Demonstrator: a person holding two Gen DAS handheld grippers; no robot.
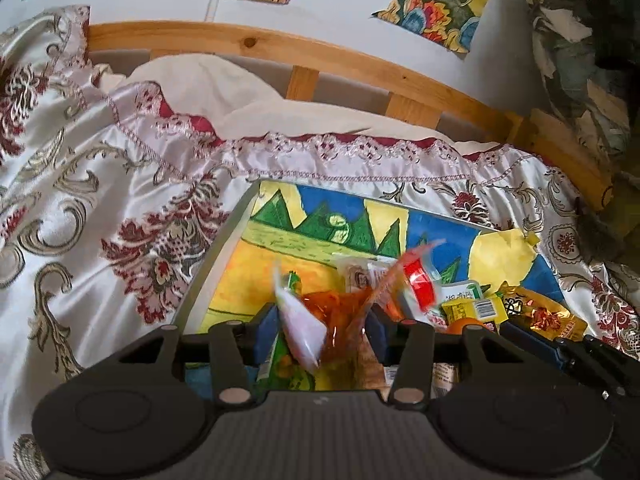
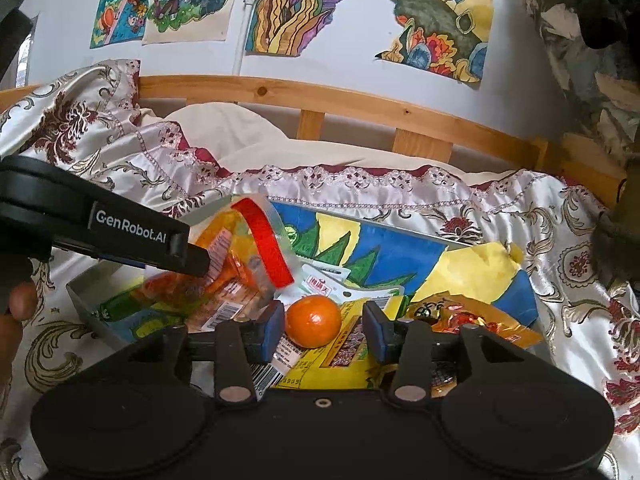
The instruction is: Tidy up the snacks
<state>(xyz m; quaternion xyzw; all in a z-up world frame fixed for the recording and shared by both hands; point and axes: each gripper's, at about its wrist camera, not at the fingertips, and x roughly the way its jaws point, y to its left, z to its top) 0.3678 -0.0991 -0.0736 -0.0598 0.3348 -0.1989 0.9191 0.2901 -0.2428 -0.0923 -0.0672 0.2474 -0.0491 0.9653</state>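
The clear snack bag, orange inside with a red zip strip, sits in the lower middle of the left wrist view, right between the left gripper fingers. They are partly open with the bag's plastic bunched between the blue pads; whether the pads press it I cannot tell. In the right wrist view the same bag hangs left of centre at the tip of that black gripper, which reaches in from the left edge.

The mandarin lies in the lower middle of the right wrist view, between the right gripper fingers. They stand partly open and apart from the fruit, holding nothing. Yellow snack packets lie under and beside it.

All of it rests in a shallow grey tray lined with a painted picture, set on a bed with a satin floral bedspread.
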